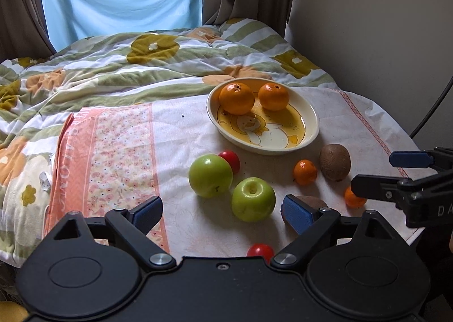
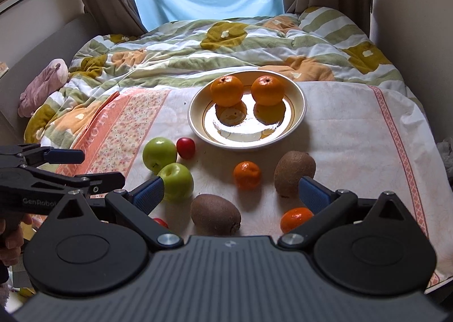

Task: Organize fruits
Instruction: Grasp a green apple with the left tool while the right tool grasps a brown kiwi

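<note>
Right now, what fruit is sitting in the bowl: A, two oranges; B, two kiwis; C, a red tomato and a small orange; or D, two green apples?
A: two oranges sit side by side at the far side of the bowl; every other fruit lies on the cloth.

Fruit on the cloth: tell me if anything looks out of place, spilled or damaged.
Nothing spilled or damaged. Only two oranges sit in the bowl; the green apples, kiwis, small mandarins and red fruits lie scattered loose on the cloth.
</note>
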Action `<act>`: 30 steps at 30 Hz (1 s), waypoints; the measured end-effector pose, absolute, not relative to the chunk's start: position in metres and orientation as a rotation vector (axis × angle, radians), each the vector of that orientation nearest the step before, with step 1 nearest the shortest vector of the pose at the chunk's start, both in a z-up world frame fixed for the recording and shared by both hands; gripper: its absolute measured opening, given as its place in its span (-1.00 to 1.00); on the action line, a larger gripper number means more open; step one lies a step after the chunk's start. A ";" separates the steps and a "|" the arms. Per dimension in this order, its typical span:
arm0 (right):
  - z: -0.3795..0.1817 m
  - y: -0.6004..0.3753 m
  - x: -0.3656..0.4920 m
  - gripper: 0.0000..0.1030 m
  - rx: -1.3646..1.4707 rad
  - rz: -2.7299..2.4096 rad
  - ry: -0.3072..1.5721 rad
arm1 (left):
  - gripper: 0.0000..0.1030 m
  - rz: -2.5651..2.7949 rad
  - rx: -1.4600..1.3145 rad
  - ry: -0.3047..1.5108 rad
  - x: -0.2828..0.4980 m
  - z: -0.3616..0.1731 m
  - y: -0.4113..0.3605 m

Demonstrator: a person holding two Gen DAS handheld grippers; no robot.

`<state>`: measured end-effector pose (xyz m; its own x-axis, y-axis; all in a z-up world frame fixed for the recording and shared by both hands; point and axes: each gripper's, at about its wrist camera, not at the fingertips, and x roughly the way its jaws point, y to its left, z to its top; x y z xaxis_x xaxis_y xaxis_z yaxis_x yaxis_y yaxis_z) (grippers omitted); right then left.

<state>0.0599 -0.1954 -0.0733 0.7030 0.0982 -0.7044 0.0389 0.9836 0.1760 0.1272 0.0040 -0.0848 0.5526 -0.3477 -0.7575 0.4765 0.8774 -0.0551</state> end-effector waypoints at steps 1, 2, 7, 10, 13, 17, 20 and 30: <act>-0.078 -0.194 0.060 1.00 0.182 0.043 0.796 | 0.77 -0.491 0.162 0.865 0.129 -0.089 0.000; -0.085 -0.193 0.061 1.00 0.181 0.057 0.803 | 0.77 -0.493 0.160 0.870 0.131 -0.092 -0.002; -0.110 -0.185 0.064 1.00 0.146 0.092 0.833 | 0.69 -0.524 0.175 0.905 0.143 -0.113 -0.022; -0.124 -0.183 0.068 1.00 0.148 0.120 0.850 | 0.63 -0.538 0.191 0.925 0.151 -0.125 -0.034; -0.136 -0.182 0.071 1.00 0.145 0.130 0.862 | 0.52 -0.544 0.204 0.947 0.157 -0.137 -0.044; -0.143 -0.182 0.075 0.98 0.143 0.148 0.868 | 0.43 -0.546 0.201 0.970 0.164 -0.147 -0.050; -0.148 -0.184 0.079 0.89 0.140 0.157 0.877 | 0.35 -0.542 0.204 0.972 0.167 -0.150 -0.054; -0.160 -0.182 0.088 0.72 0.137 0.175 0.900 | 0.13 -0.545 0.195 1.007 0.167 -0.161 -0.054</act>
<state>0.0879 -0.1824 -0.1602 0.6086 0.2085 -0.7656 -0.0941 0.9770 0.1913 0.1667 -0.0536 -0.1612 0.4152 -0.3431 -0.8425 0.5182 0.8504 -0.0910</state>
